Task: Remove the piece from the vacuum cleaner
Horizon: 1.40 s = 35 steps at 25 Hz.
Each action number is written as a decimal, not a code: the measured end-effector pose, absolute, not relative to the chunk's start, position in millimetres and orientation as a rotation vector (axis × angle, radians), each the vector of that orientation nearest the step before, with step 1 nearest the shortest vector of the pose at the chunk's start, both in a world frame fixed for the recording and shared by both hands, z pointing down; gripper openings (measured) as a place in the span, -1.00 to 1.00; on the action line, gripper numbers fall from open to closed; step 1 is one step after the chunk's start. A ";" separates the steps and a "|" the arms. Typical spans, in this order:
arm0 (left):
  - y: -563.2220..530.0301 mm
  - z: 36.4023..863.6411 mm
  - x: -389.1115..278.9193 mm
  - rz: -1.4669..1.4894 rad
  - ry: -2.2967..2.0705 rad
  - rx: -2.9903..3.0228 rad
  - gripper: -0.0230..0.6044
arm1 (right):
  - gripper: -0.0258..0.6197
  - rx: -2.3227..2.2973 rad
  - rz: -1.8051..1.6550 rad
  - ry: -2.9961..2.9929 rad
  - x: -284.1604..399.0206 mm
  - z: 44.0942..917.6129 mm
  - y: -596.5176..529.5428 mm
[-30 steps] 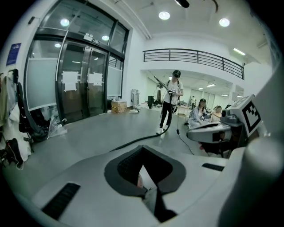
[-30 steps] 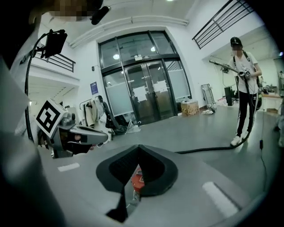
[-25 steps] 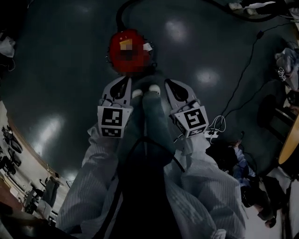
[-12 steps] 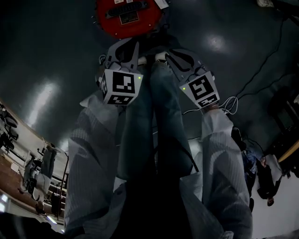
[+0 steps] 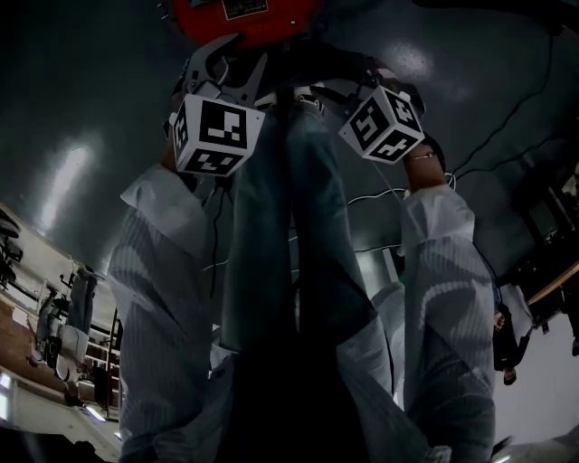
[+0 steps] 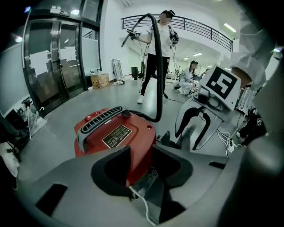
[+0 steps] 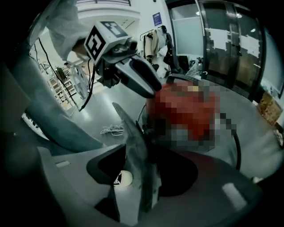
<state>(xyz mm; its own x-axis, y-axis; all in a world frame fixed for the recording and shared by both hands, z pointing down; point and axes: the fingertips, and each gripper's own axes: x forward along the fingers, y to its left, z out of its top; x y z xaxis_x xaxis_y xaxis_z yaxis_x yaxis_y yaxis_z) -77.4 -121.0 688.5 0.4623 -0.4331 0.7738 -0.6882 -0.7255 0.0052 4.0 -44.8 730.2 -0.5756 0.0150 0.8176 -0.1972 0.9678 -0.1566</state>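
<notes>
The red vacuum cleaner [image 5: 244, 13] sits on the dark floor at the top edge of the head view, partly cut off. In the left gripper view its red body [image 6: 116, 133] carries a grey handle and a label plate. A black hose [image 6: 156, 66] rises from its top. My left gripper [image 6: 142, 167] is opening, jaws wide, with the vacuum's near edge showing in the gap and no pad pressing on it. My right gripper [image 7: 146, 177] is opening too. A grey blade-like shape crosses its gap; I cannot tell what it is. Each gripper shows in the other's view.
My own legs in jeans [image 5: 289, 235] stand between the two arms. A person [image 6: 160, 44] at the back holds the hose's far end. White cables [image 7: 111, 130] lie on the floor. Glass doors [image 6: 57, 57] line the left wall.
In the head view the vacuum has slid to the top edge. Both marker cubes have risen and look larger, now right beside the vacuum's near side.
</notes>
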 end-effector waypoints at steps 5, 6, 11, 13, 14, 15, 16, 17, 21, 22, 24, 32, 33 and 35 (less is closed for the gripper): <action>-123.8 687.9 -73.1 1.126 -1.015 2.405 -0.50 | -0.33 0.048 0.212 -2.112 8.2 745.8 -40.5; -124.2 688.0 -72.6 1.132 -1.038 2.407 -0.50 | -0.33 0.037 0.207 -2.109 8.7 746.3 -40.2; -124.2 688.1 -74.9 1.133 -1.082 2.370 -0.50 | -0.63 -0.039 0.120 -2.072 10.0 746.5 -28.3; -124.3 688.0 -76.4 1.129 -1.085 2.374 -0.50 | -0.72 -0.035 0.105 -2.063 8.8 746.7 -25.5; -124.0 688.0 -77.3 1.127 -1.089 2.377 -0.50 | -0.73 -0.029 0.106 -2.059 7.7 746.2 -24.6; -123.4 688.1 -78.2 1.128 -1.092 2.377 -0.50 | -0.74 -0.022 0.110 -2.057 6.2 745.5 -23.6; -123.0 688.5 -79.2 1.131 -1.095 2.372 -0.50 | -0.77 -0.016 0.116 -2.056 4.3 744.9 -22.7; -123.3 689.1 -79.8 1.136 -1.097 2.365 -0.50 | -0.78 -0.011 0.121 -2.054 2.7 744.6 -22.2; -125.8 691.4 -78.3 1.148 -1.110 2.345 -0.50 | -0.81 0.003 0.129 -2.048 2.6 744.8 -22.6; -126.2 692.0 -78.0 1.151 -1.115 2.342 -0.50 | -0.81 -0.001 0.121 -2.047 2.9 744.9 -22.0; -126.7 693.1 -78.1 1.160 -1.118 2.334 -0.50 | -0.81 -0.020 0.103 -2.043 3.1 745.2 -18.4; -127.7 695.7 -83.2 1.170 -1.116 2.325 -0.50 | -0.79 -0.048 0.089 -2.037 -0.8 747.6 -8.7; -128.2 696.0 -83.5 1.170 -1.117 2.324 -0.50 | -0.79 -0.053 0.087 -2.037 -1.0 747.9 -8.5; -128.6 696.3 -84.0 1.168 -1.120 2.322 -0.50 | -0.78 -0.065 0.090 -2.035 -1.4 748.4 -7.0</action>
<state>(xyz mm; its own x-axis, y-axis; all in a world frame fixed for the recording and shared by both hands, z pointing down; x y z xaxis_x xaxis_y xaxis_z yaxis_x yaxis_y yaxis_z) -84.0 -128.6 696.3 0.3621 -0.5073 0.7820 -0.7599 -0.6465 -0.0675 -1.4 -7.0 748.4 -0.4489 0.0856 0.8895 0.0066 0.9957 -0.0924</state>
